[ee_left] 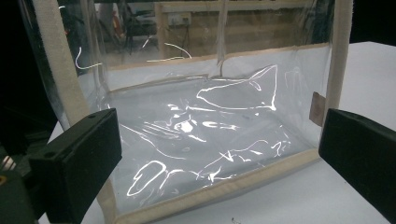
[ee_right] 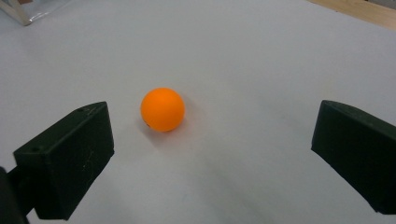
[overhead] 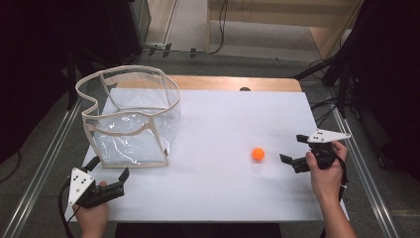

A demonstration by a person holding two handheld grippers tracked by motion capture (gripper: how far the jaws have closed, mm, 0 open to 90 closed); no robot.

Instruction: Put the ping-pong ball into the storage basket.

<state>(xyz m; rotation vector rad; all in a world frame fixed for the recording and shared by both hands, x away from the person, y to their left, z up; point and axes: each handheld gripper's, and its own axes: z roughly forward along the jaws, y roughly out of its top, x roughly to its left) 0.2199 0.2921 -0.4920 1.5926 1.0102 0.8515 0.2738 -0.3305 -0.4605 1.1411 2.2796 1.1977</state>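
An orange ball (overhead: 257, 153) lies on the white table (overhead: 223, 188), right of centre. My right gripper (overhead: 293, 148) stands open just to its right, jaws wide apart and pointing at it; in the right gripper view the ball (ee_right: 162, 109) rests a short way ahead, nearer the left jaw, untouched. A clear plastic bag with beige fabric trim (overhead: 130, 116) stands open-topped at the table's left. My left gripper (overhead: 108, 168) is open just in front of the bag's near bottom edge. In the left gripper view the bag (ee_left: 205, 126) sits close ahead between the two jaws.
A wooden strip (overhead: 233, 83) runs along the table's far edge. Metal rails (overhead: 47, 158) flank both sides of the table. Cables and dark stands (overhead: 341, 69) sit on the floor beyond the far right corner.
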